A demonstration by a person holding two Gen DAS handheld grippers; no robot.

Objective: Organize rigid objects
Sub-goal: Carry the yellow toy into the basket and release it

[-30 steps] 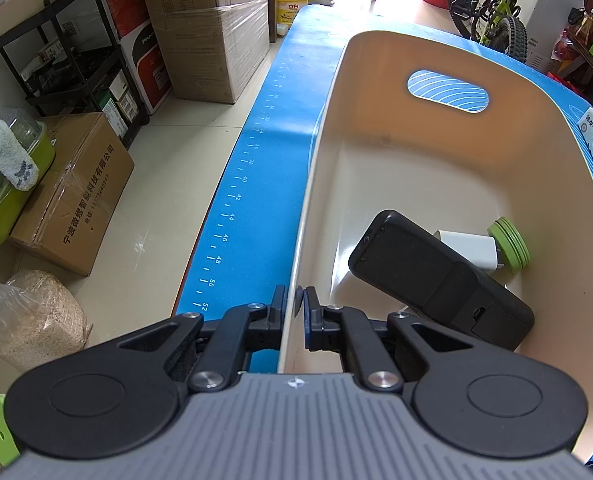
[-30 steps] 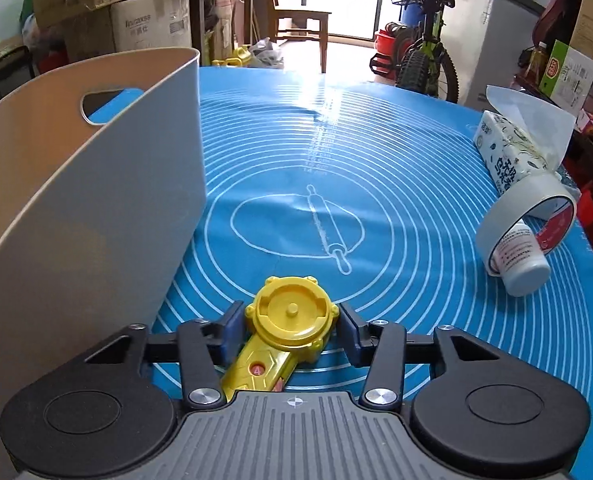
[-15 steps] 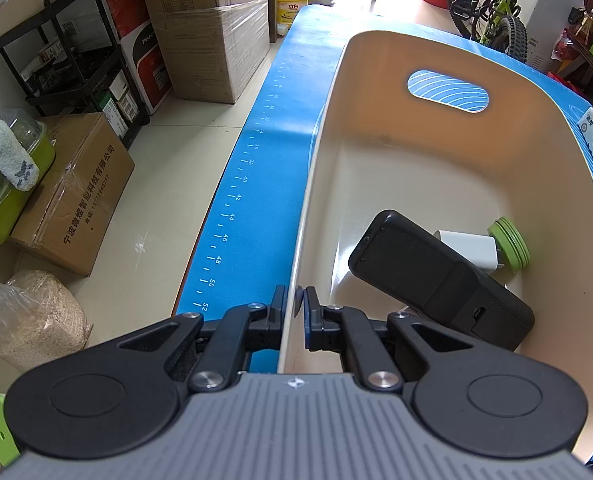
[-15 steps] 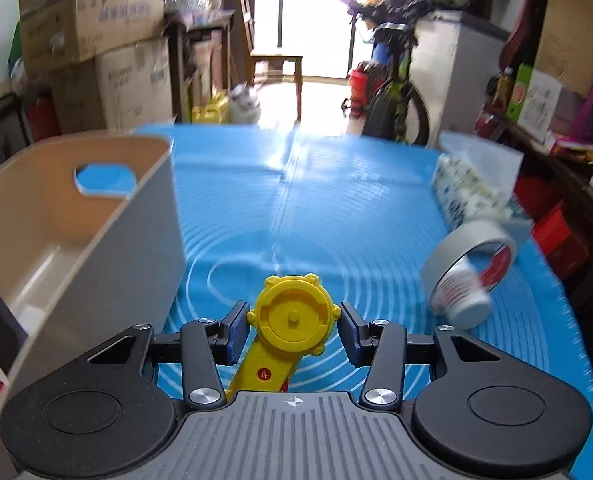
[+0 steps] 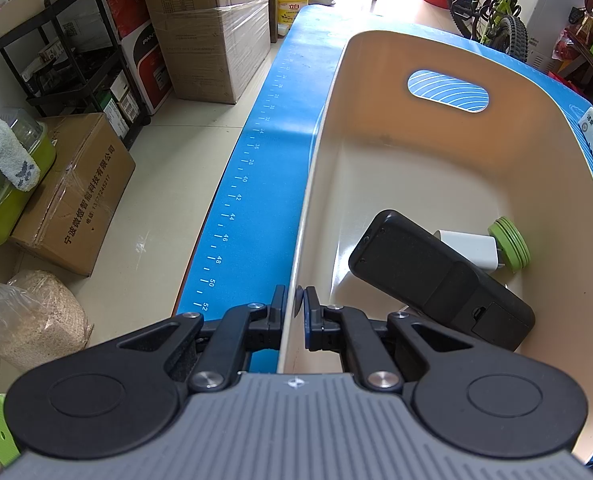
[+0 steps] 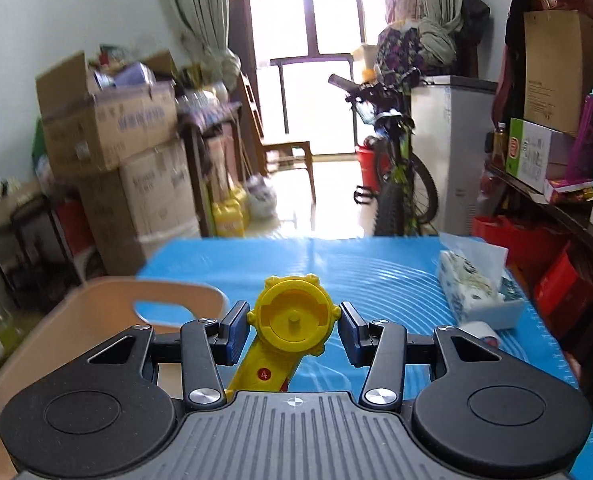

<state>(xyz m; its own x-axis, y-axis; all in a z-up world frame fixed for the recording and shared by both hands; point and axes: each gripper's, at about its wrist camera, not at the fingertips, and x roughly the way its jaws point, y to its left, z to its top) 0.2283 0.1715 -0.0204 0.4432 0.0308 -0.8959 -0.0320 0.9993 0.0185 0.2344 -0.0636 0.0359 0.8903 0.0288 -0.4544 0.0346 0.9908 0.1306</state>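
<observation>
A: Starting from the left wrist view, what is happening?

B: The left gripper is pinching the near rim of the beige bin, jaws nearly together on the thin wall, and it is staying exactly where it was a second ago. It is bracing the bin on the blue mat. Inside, a black device, a white charger and a green lid are lying at the near end, unmoved.

A: And from the right wrist view?

B: The right gripper is clamping the round head of a yellow toy, jaws at a middling width, pads pressing each side. A second ago the toy was sitting low over the mat; now it is riding clear above it, with the bin showing lower and to the left. A tissue pack is lying at the right.

A: So what does that mean?

B: I judge the toy is being carried toward the bin, and the release is still to come.
</observation>
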